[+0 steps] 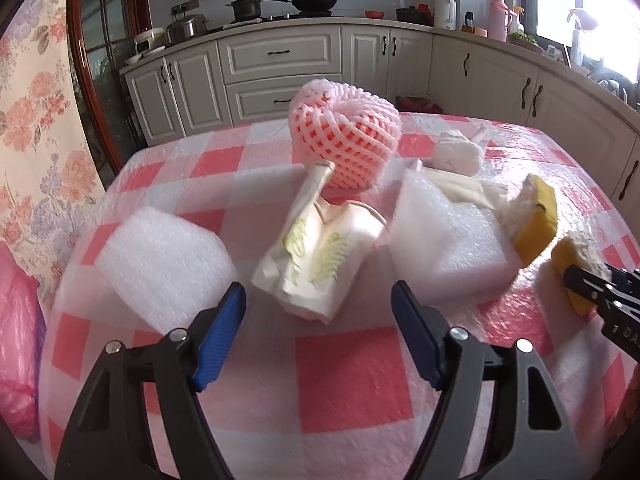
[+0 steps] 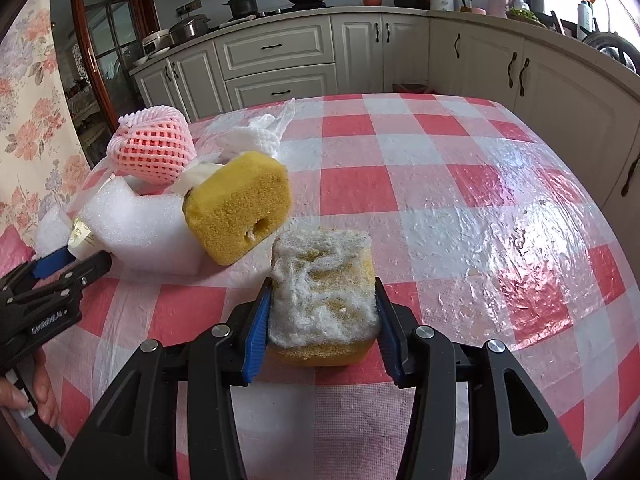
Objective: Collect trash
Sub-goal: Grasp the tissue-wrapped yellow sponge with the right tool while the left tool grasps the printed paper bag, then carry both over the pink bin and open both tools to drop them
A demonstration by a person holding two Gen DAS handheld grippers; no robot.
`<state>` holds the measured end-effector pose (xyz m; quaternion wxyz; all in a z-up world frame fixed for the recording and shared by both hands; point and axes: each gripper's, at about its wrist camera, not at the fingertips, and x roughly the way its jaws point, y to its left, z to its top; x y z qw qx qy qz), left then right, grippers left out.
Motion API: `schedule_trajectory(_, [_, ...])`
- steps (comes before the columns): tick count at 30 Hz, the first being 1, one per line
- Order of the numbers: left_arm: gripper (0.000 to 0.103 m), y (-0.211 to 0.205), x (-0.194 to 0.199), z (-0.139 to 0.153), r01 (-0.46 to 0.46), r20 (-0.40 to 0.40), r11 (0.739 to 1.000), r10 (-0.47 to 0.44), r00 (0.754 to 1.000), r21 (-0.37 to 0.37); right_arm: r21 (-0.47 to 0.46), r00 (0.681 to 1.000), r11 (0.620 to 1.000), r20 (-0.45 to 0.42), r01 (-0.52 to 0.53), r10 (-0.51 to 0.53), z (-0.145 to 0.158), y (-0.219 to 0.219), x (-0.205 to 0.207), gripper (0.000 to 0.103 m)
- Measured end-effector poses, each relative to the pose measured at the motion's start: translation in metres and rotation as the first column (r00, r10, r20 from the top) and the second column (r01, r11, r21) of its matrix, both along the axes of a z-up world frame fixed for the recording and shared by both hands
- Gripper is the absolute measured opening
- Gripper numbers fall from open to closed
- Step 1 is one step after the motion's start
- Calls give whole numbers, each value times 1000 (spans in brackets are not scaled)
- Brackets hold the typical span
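My right gripper [image 2: 323, 316] is shut on a worn yellow sponge [image 2: 324, 300] with a frayed white top, low over the checked table; it also shows in the left wrist view [image 1: 576, 276]. A second yellow sponge [image 2: 240, 206] leans on a white foam block [image 2: 140, 232]. My left gripper [image 1: 318, 312] is open and empty, just short of a crumpled paper bag [image 1: 316, 252]. A pink foam fruit net [image 1: 344, 136], two white foam blocks [image 1: 160, 264] [image 1: 444, 240] and a white foam net [image 1: 456, 152] lie around the bag.
The table [image 2: 460, 200] has a red-and-white checked cloth under clear plastic. A pink plastic bag [image 1: 16, 340] hangs off the table's left edge. Kitchen cabinets [image 1: 280, 64] and a counter with pots stand behind.
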<state>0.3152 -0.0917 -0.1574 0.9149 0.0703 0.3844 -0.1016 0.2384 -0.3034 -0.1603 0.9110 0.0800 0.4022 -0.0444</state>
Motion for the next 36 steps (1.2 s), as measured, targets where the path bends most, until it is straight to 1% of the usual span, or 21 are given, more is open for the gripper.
schedule_trajectory(3, [73,2,12,-1,6,-5,1000,-6,1000,12,-5,1000,1000,0,0,0,1,1,0,46])
schedule_trajectory(8, [72,-6,24,0,50,-3,998,-50,999,31,-5,1000,1000,-2,-1,1,0,1,0,46])
schedule_trajectory(9, [64,-7,25,0,59,-7,998,-58,998,30,-6,1000,1000,-2,-2,2,0,2,1,46])
schedule_trajectory(11, [54,-10,28,-3,63,-17,997,-63,998,39,-9,1000,1000,-2,-4,4,0,2,1,46])
schedule_trajectory(15, [51,-11,25,-3,82,-15,996,-81,997,23,-10,1000,1000,-2,-7,7,0,3,1,46])
schedule_trajectory(19, [49,-10,9,-3,83,-8,996,-83,997,15,-12,1000,1000,5,-14,14,0,3,0,46])
schedule_trajectory(24, [48,-6,-22,-1,58,-2,998,-58,998,-20,-8,1000,1000,14,-19,19,2,4,-2,46])
schedule_trajectory(26, [48,-4,-35,0,44,15,999,-43,999,-24,-8,1000,1000,19,-23,23,3,4,-3,46])
schedule_trajectory(29, [48,-2,-50,4,28,36,999,-27,999,-32,-15,999,999,39,-37,37,6,7,-6,46])
schedule_trajectory(32, [47,1,-62,7,19,38,999,-18,999,-46,-39,995,998,82,-56,59,13,14,-13,45])
schedule_trajectory(34, [47,4,-70,8,14,47,999,-12,999,-44,-8,995,998,75,-66,66,12,19,-17,45])
schedule_trajectory(36, [47,7,-78,8,4,52,999,-1,999,-53,-5,993,997,87,-78,78,13,26,-21,45])
